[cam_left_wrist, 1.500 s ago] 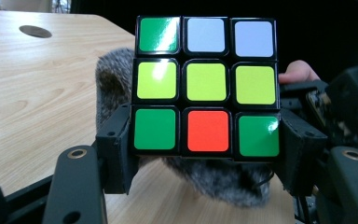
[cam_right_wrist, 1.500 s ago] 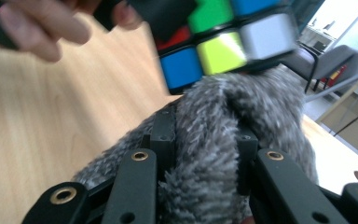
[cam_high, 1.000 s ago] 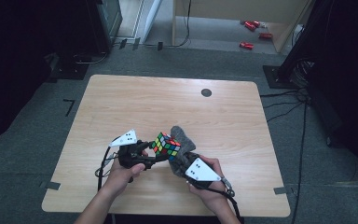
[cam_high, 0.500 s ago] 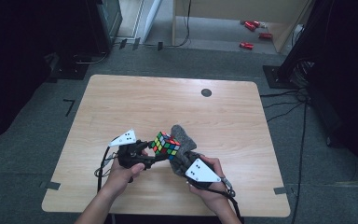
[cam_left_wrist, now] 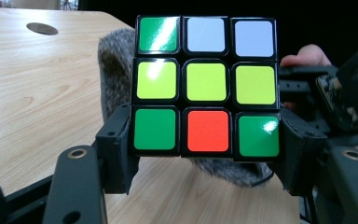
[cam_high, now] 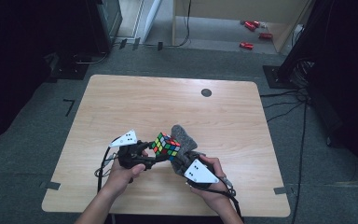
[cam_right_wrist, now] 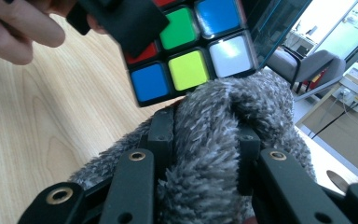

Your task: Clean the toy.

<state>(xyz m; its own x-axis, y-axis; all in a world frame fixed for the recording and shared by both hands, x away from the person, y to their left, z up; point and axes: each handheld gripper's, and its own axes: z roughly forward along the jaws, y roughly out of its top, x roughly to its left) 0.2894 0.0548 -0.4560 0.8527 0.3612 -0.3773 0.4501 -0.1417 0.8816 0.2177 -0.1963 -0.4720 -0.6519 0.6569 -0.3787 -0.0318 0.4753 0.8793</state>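
A scrambled puzzle cube (cam_high: 166, 146) is held above the wooden table (cam_high: 135, 100), clamped at its bottom layer by my left gripper (cam_left_wrist: 206, 140), which is shut on it. Green, white, yellow and red stickers face the left gripper view (cam_left_wrist: 207, 86). My right gripper (cam_right_wrist: 204, 154) is shut on a grey fuzzy cloth (cam_right_wrist: 219, 140), pressed against the cube's underside (cam_right_wrist: 186, 70). In the high view the cloth (cam_high: 184, 138) sits right of the cube, between it and my right gripper (cam_high: 189, 161). My left gripper (cam_high: 149, 156) comes in from the left.
A dark round hole (cam_high: 206, 92) lies in the table's far right part. Red items (cam_high: 247, 45) lie on the floor beyond the table. Cables (cam_high: 286, 95) run along the floor at the right. A person's hand (cam_right_wrist: 14, 28) holds the left gripper.
Almost nothing differs; the cube and cloth stay pressed together at the same spot, with only slight shifting of the hands.
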